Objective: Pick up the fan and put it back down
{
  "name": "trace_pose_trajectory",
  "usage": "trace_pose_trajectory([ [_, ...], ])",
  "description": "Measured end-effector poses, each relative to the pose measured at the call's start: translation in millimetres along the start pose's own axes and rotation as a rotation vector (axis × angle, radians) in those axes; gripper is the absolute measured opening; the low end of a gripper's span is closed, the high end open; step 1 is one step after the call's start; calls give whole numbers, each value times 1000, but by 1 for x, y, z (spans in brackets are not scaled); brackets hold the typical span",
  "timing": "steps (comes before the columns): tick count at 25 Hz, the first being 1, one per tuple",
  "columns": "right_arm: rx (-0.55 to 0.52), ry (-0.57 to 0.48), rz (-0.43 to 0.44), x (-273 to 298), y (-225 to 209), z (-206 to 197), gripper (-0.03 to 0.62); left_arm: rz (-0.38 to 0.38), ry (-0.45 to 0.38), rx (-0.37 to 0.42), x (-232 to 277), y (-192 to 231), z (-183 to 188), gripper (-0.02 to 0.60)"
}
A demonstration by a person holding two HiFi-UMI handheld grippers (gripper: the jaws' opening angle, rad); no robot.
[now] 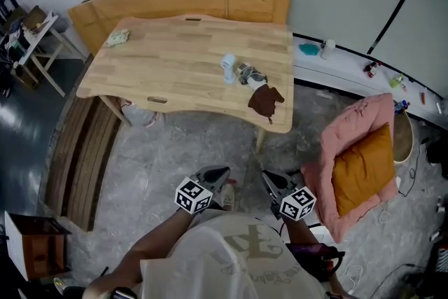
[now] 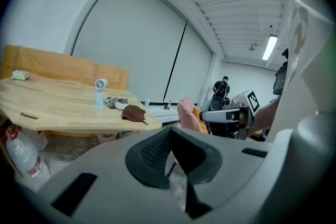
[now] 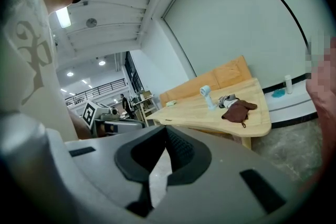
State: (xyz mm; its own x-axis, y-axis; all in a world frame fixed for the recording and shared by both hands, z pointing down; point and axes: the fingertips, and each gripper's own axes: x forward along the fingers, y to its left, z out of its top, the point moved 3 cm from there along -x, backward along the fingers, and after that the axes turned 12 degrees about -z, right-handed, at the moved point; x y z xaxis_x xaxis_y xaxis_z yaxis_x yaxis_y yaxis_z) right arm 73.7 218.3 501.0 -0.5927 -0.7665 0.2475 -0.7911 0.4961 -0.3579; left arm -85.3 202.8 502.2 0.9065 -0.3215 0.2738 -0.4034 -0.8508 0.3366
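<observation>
A small white handheld fan (image 1: 228, 68) stands upright on the right half of the wooden table (image 1: 161, 73). It also shows far off in the left gripper view as the fan (image 2: 100, 91) and in the right gripper view as the fan (image 3: 206, 96). Beside it lie a grey-white bundle (image 1: 249, 73) and a brown cloth (image 1: 266, 101). My left gripper (image 1: 215, 177) and right gripper (image 1: 273, 182) hover over the floor, well short of the table's near edge. Both are shut and hold nothing; the left gripper (image 2: 170, 136) and the right gripper (image 3: 167, 136) show pads meeting at the tips.
An orange bench back (image 1: 182, 3) runs behind the table. A pink chair with an orange cushion (image 1: 360, 168) stands at the right. A slatted bench (image 1: 80, 157) lies at the left, a brown box (image 1: 38, 245) below it. A pale green rag (image 1: 117, 38) lies on the table's far left.
</observation>
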Motion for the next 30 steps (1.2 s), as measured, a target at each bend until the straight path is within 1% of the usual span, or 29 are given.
trace_pose_trajectory([
  [10, 1, -4, -64, 52, -29, 32, 14, -43, -11, 27, 22, 65, 40, 9],
  [17, -9, -13, -96, 82, -38, 52, 14, -55, -15, 20, 21, 99, 50, 9],
  [24, -12, 5, -96, 98, -41, 57, 14, -16, -13, -8, 13, 118, 48, 9],
  [30, -10, 35, -58, 121, -43, 55, 14, 24, -12, -36, 4, 131, 44, 9],
])
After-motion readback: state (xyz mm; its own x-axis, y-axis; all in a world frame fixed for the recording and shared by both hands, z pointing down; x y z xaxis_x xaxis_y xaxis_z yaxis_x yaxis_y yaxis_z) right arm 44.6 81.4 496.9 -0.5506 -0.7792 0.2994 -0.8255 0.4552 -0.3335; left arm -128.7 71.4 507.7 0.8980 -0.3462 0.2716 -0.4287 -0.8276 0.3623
